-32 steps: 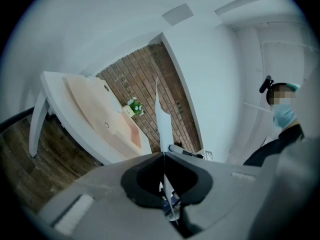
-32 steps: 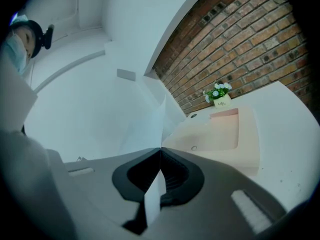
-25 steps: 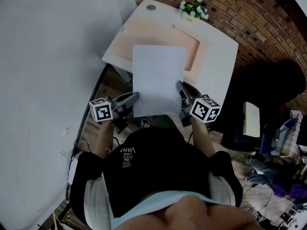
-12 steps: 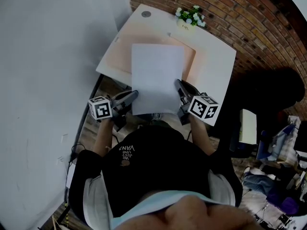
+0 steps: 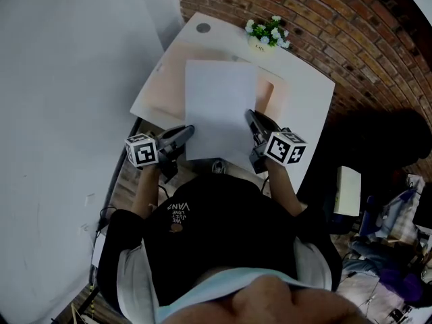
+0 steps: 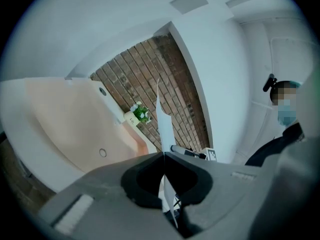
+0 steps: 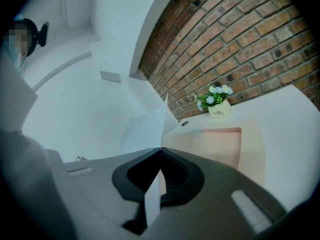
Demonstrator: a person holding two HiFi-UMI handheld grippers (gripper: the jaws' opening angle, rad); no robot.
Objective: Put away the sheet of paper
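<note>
Running my count now: one sheet of paper, a single sheet, nothing stacked with it. Two grippers on screen, the left gripper and the right gripper. Each one carries a marker cube, so that's two: the left cube and the right cube. One counter. On it I see one pink mat, one small pot of flowers and one round grey disc. One person, in a black shirt.
</note>
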